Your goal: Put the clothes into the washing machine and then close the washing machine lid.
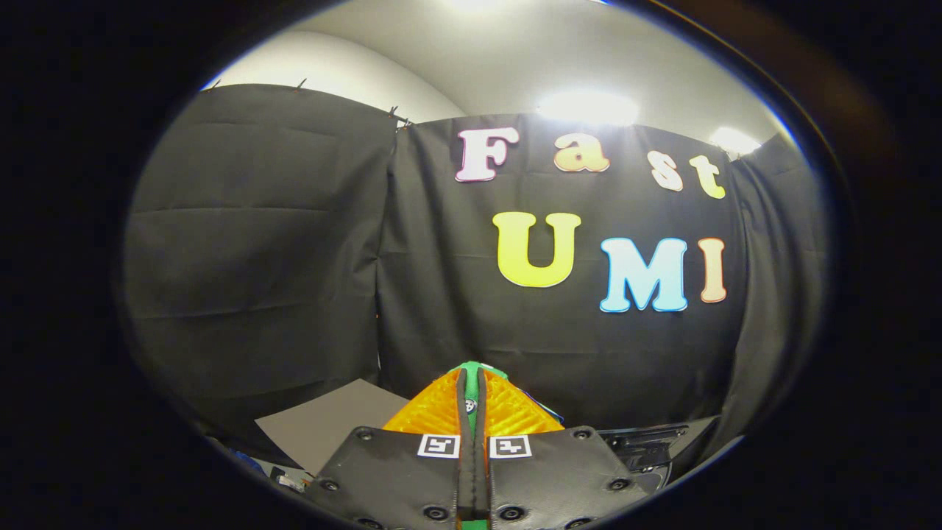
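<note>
My gripper is shut on a green piece of clothing. The cloth shows as a thin strip pinched between the two fingers, with a bit poking out past their tips. It is held high, facing the booth's black wall. Low to the right of the fingers lies a dark plastic part; I cannot tell whether it belongs to the washing machine.
A grey flat board lies low to the left of the fingers, in front of the cloth wall. Small items sit below it, too small to make out. Ceiling lights glare above the wall.
</note>
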